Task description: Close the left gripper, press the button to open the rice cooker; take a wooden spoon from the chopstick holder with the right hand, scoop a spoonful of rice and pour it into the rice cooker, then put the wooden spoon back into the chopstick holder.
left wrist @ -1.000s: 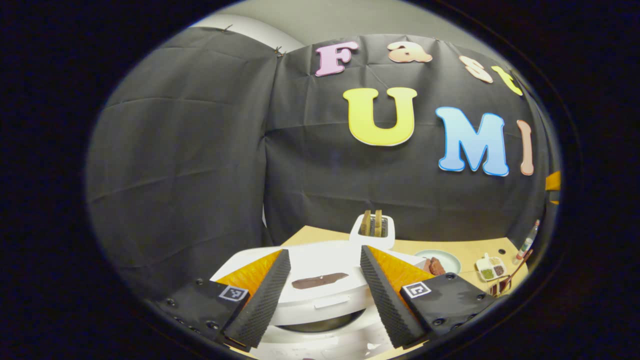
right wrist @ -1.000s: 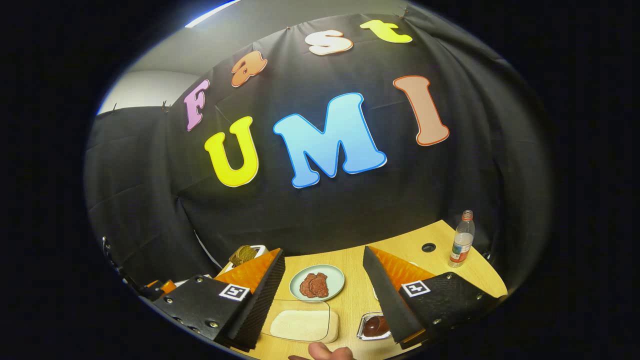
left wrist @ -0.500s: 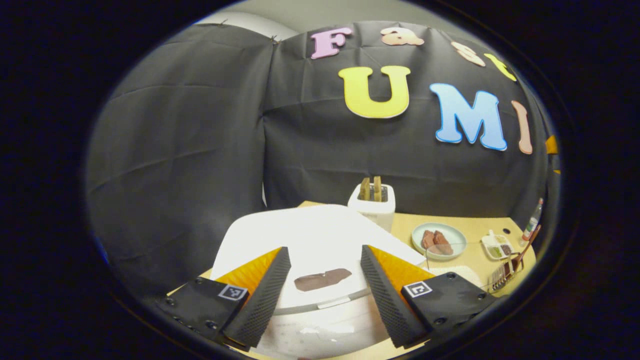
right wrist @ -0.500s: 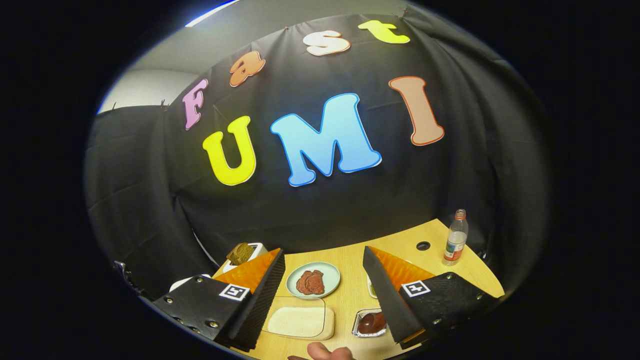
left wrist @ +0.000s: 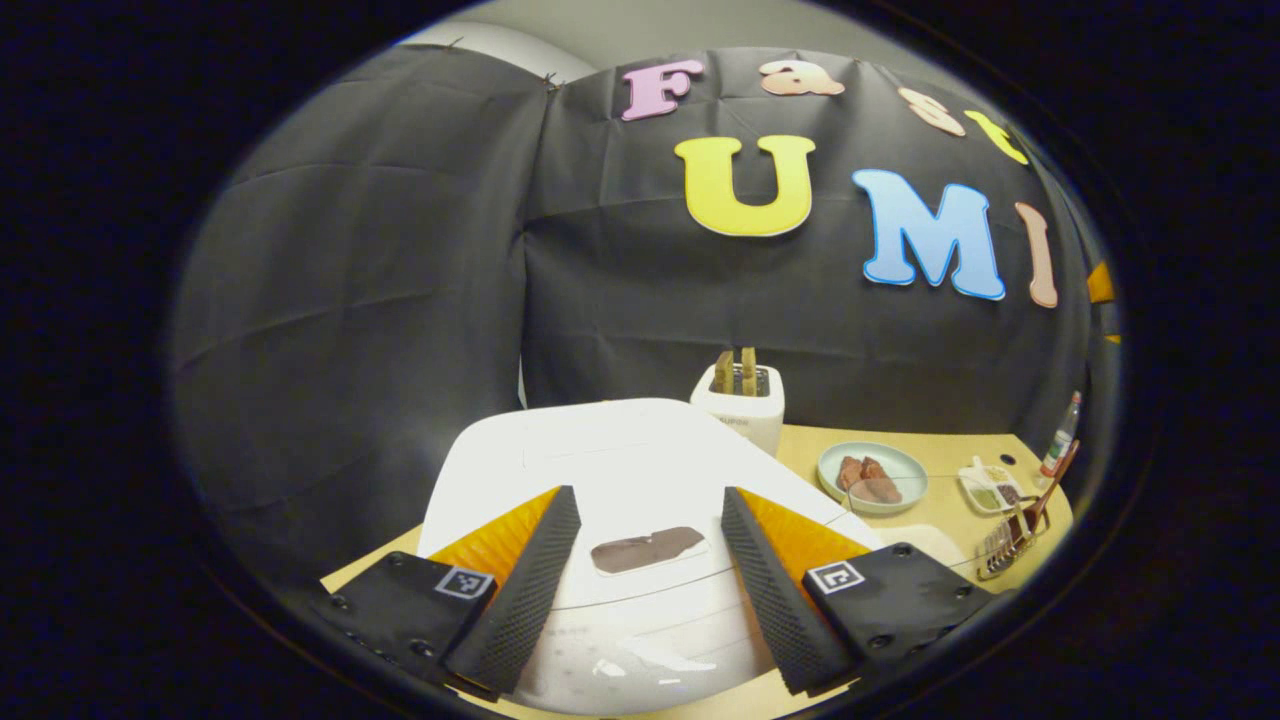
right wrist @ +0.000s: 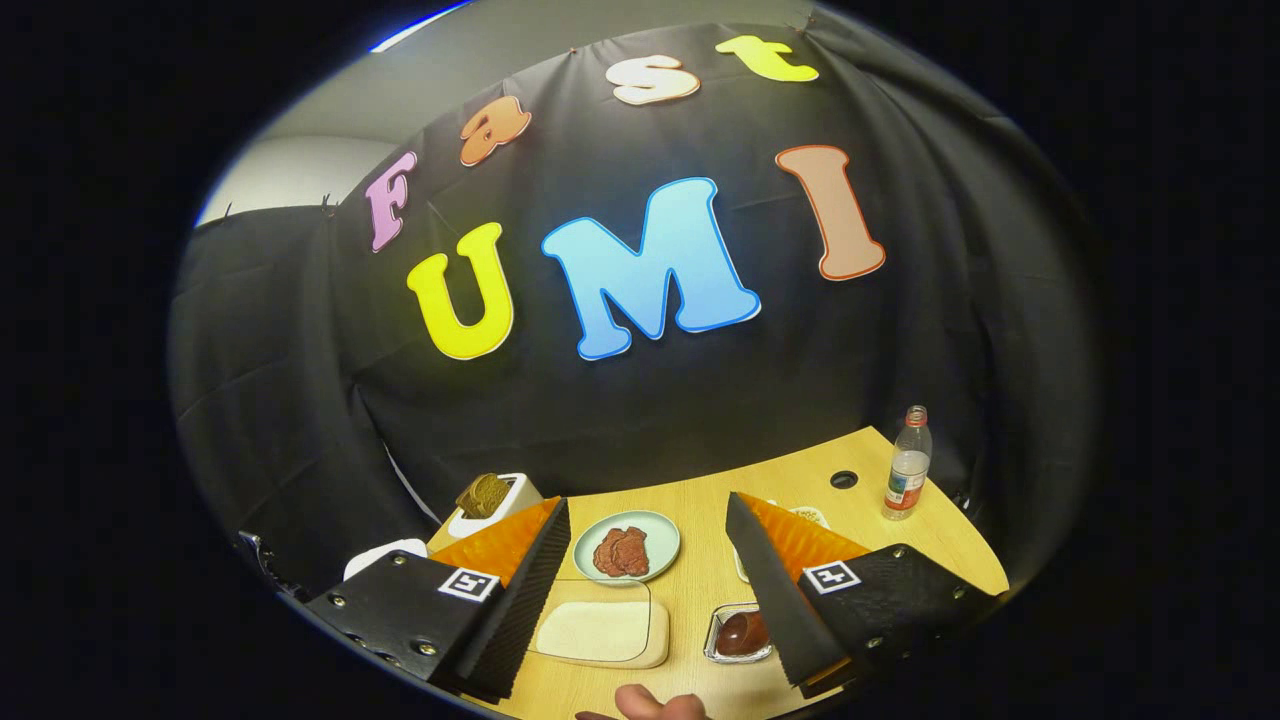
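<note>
- Left gripper (left wrist: 648,560): jaws wide apart, nothing held. It hovers over the near part of the rice cooker (left wrist: 610,470), one finger on each side of the dark panel (left wrist: 648,549) on the cooker's lid.
- Rice cooker: white, lid down, standing at the near left of the wooden table (left wrist: 940,455). In the right gripper view, a small white part of it shows at the far left (right wrist: 385,553).
- Chopstick holder (left wrist: 1012,535): at the right edge of the table in the left gripper view, with a reddish handle leaning out of it; whether this is the wooden spoon cannot be told.
- Right gripper (right wrist: 648,590): jaws wide apart, nothing held, above the near table edge.
- Rice container (right wrist: 602,630): clear, shallow, filled with pale grains, between the right gripper's fingers on the near side.
- Other items: toaster (left wrist: 741,405) with two slices, just beyond the cooker; green plate (right wrist: 628,545) with brownish food; small foil tray (right wrist: 740,634); bottle (right wrist: 906,478) at the far right; divided dish (left wrist: 990,488).
- Fingertip (right wrist: 650,704) of a person: at the bottom edge of the right gripper view.
</note>
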`<state>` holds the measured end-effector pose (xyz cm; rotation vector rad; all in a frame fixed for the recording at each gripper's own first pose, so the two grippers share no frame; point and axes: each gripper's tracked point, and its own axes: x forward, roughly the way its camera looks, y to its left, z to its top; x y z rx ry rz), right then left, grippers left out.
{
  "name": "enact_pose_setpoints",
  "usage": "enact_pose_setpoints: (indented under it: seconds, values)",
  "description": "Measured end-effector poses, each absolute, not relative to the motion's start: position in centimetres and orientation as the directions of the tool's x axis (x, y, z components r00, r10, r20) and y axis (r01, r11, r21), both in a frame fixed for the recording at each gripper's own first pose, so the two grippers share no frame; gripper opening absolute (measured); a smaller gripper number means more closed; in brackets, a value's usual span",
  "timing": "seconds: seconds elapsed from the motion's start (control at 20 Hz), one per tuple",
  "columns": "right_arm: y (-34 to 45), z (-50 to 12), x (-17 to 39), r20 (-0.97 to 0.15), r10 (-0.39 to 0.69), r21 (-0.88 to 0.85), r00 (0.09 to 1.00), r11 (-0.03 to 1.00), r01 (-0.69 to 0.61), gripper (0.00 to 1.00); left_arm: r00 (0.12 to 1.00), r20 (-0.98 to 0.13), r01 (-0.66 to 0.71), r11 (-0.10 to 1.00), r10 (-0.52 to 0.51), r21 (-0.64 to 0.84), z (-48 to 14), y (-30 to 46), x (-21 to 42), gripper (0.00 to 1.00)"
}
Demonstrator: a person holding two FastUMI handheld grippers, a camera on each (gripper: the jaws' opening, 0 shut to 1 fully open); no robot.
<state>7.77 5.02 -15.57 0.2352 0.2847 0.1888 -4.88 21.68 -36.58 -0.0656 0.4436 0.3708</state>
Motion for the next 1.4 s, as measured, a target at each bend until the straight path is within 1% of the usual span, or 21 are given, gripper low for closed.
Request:
enact_pose_setpoints:
  seconds: [0.1,0.15,0.2,0.25,0.3,0.4,0.45,0.5,0.6,0.7,0.8,0.95,1.05,1.25,1.4]
  values:
    - [5.0,-15.3,7.6,-0.247,0.214,0.248,0.945,0.957,-0.152,0.95,0.839,-0.436,-0.347,0.937,0.325,0.031,-36.2,21.7,-4.6,1.0]
    - [4.9,-15.4,7.5,-0.25,0.211,0.246,0.945,0.958,-0.148,0.95,0.838,-0.442,-0.338,0.94,0.32,0.038,-36.0,21.7,-4.6,0.97]
    - [4.7,-15.4,7.4,-0.252,0.208,0.25,0.945,0.957,-0.144,0.95,0.841,-0.432,-0.346,0.937,0.326,0.034,-35.1,21.9,-4.7,0.97]
    - [4.7,-15.2,7.4,-0.248,0.207,0.254,0.946,0.957,-0.142,0.95,0.856,-0.394,-0.354,0.935,0.335,0.026,-33.7,22.2,-4.4,0.97]
    - [4.5,-15.1,7.4,-0.246,0.201,0.251,0.948,0.958,-0.138,0.95,0.869,-0.357,-0.358,0.933,0.342,0.022,-31.8,22.2,-4.0,1.0]
    - [4.3,-14.8,7.4,-0.239,0.188,0.239,0.953,0.962,-0.13,0.95,0.89,-0.289,-0.364,0.931,0.353,0.016,-27.6,22.3,-2.9,0.96]
    - [4.4,-14.6,7.3,-0.233,0.186,0.228,0.955,0.965,-0.132,0.95,0.903,-0.258,-0.355,0.935,0.343,-0.001,-25.4,21.9,-2.2,0.89]
    - [4.6,-14.2,7.3,-0.224,0.183,0.213,0.957,0.968,-0.136,0.95,0.922,-0.218,-0.333,0.943,0.32,-0.023,-22.4,21.0,-1.3,1.0]
    - [4.7,-12.8,7.1,-0.192,0.172,0.189,0.966,0.973,-0.135,0.95,0.958,-0.159,-0.249,0.967,0.238,-0.051,-17.5,18.5,0.4,0.99]
    - [4.7,-10.7,6.6,-0.151,0.152,0.164,0.977,0.978,-0.127,0.95,0.976,-0.098,-0.195,0.981,0.194,-0.003,-12.6,16.8,1.4,0.98]
    - [4.7,-8.5,6.0,-0.119,0.127,0.137,0.985,0.984,-0.111,0.95,0.987,-0.067,-0.145,0.988,0.148,0.044,-9.1,14.9,2.3,0.98]
    - [5.0,-5.5,4.6,-0.091,0.1,0.117,0.991,0.989,-0.089,0.95,0.997,-0.036,-0.064,0.998,0.063,-0.002,-5.2,11.4,3.2,0.99]
    - [5.3,-4.0,3.5,-0.087,0.077,0.11,0.993,0.992,-0.067,0.95,0.999,-0.032,-0.043,0.999,0.042,-0.033,-3.3,9.9,3.2,0.99]
    - [6.1,-1.1,1.0,-0.052,0.039,0.073,0.998,0.997,-0.035,0.95,1.0,-0.025,0.002,1.0,-0.003,-0.029,-0.1,8.3,2.9,0.99]
    - [6.9,0.2,0.1,-0.042,0.038,0.066,0.998,0.997,-0.035,0.94,0.999,-0.042,0.018,0.999,-0.02,-0.048,0.2,8.0,2.7,0.99]
